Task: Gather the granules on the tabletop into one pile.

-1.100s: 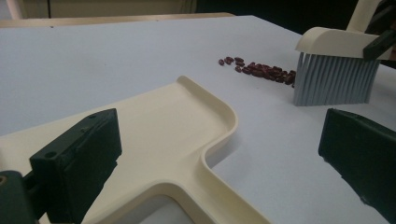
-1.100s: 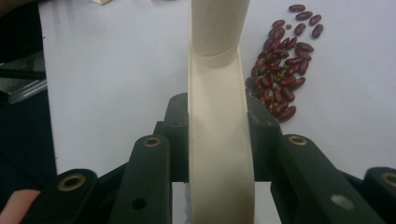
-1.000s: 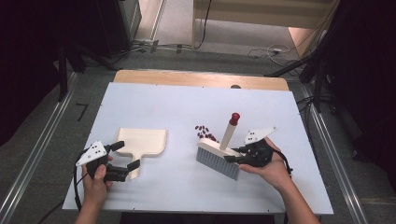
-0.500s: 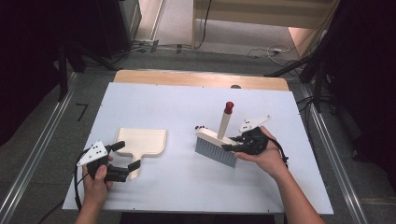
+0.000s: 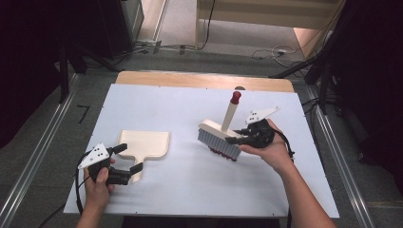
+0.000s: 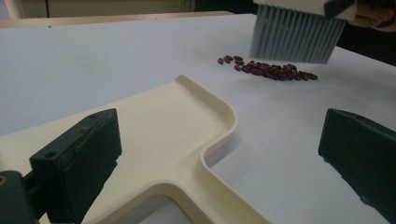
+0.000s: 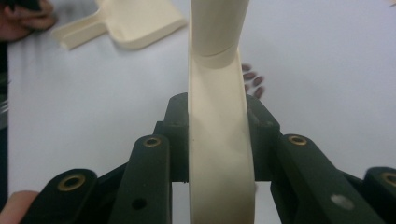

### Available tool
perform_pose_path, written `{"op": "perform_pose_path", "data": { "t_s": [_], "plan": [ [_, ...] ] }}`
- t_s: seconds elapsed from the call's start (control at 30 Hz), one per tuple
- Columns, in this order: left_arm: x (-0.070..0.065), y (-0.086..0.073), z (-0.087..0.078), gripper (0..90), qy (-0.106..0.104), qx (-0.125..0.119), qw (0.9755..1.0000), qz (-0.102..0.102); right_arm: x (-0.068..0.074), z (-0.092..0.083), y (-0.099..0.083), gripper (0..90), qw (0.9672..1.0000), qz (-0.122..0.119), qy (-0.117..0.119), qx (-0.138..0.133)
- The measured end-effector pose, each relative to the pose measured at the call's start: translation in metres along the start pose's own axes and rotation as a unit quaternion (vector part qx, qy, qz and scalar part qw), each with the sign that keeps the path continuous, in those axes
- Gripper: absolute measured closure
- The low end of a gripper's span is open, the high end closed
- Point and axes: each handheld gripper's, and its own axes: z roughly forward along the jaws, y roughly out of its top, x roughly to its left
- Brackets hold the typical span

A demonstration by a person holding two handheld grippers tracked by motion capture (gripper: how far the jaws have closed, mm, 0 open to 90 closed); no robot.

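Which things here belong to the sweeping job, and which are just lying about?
In the job: cream brush with grey bristles, cream plastic dustpan, dark red beans.
Lying about: cables on the floor, past the white table.

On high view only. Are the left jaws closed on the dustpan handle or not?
Observer: Not closed. The left gripper view shows the left gripper with its jaws wide apart and the dustpan handle running between them, one jaw well clear of it.
Operator: What lies ahead of the pan mouth?
Observer: A short row of dark red beans on the table, just on the pan side of the grey bristles.
Operator: Is the grip on the right side solid?
Observer: In the right gripper view the right gripper has its jaws pressed against both sides of the cream brush, near the base of its handle.
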Motion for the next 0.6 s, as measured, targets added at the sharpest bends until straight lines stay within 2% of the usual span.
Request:
{"op": "perform_pose_path", "data": {
  "t_s": [0.17,0.3,0.37,0.43,0.6],
  "plan": [
    [0.0,0.0,0.0,0.0,-0.001,-0.001,1.0,0.0,-0.015,-0.001,0.019,65.9,0.9987,-0.005,-0.049,-0.014],
    [0.0,0.0,0.0,0.0,-0.001,-0.001,1.0,0.0,-0.025,0.017,0.028,65.9,0.9956,-0.038,-0.086,-0.002],
    [0.0,0.0,0.0,0.0,-0.002,-0.002,1.0,-0.001,-0.031,0.025,0.03,65.9,0.9937,-0.046,-0.102,0.002],
    [0.0,0.0,0.0,0.0,-0.003,-0.002,1.0,-0.001,-0.037,0.032,0.03,65.9,0.9919,-0.043,-0.12,0.005],
    [0.001,0.0,0.0,0.0,-0.003,-0.003,1.0,-0.001,-0.045,0.046,0.02,65.9,0.9904,-0.047,-0.129,0.018]
  ]
}}
